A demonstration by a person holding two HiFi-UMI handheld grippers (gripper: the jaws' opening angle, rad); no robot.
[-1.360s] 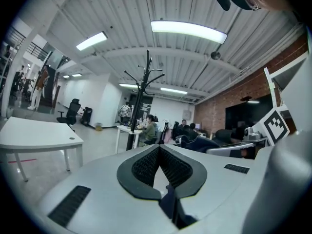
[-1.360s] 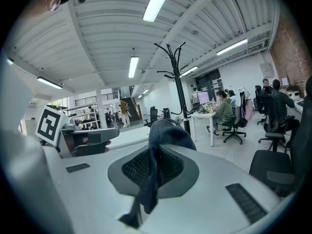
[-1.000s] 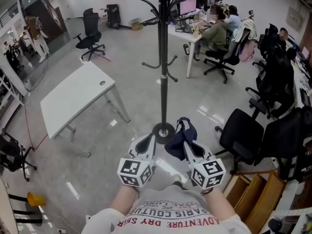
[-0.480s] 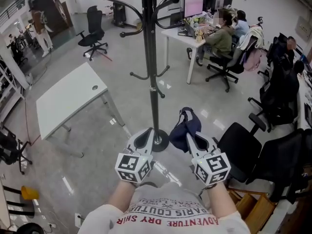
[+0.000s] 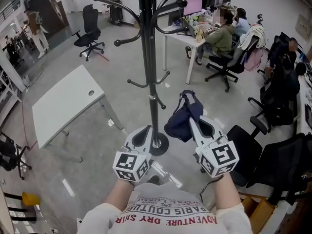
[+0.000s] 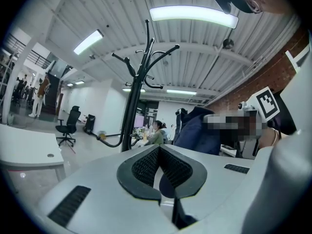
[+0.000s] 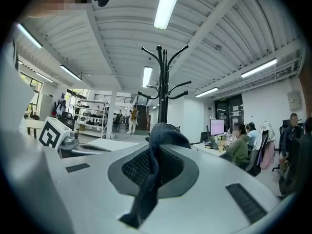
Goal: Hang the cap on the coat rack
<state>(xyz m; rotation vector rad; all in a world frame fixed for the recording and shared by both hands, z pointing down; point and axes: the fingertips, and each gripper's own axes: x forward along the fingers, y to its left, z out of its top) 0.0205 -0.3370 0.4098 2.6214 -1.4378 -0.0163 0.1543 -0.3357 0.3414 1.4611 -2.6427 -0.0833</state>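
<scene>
The black coat rack (image 5: 149,77) stands straight ahead, its curved hooks spreading at the top and its round base (image 5: 157,144) on the floor. My right gripper (image 5: 191,117) is shut on a dark navy cap (image 5: 181,122), which hangs in a bunch just right of the pole. In the right gripper view a strip of the cap (image 7: 157,139) is pinched between the pads, with the rack (image 7: 162,94) beyond it. My left gripper (image 5: 145,131) is shut with nothing in it, low beside the pole. In the left gripper view the rack (image 6: 135,94) rises at the left and the cap (image 6: 196,130) at the right.
A white table (image 5: 63,104) stands to the left of the rack. Black office chairs (image 5: 246,150) crowd the right side. People sit at a desk (image 5: 220,35) at the back right, and a black chair (image 5: 90,30) stands at the back left.
Both grippers have come closer to the rack, whose pole and hooks now loom larger. The right gripper has risen with the cap and rolled a little.
</scene>
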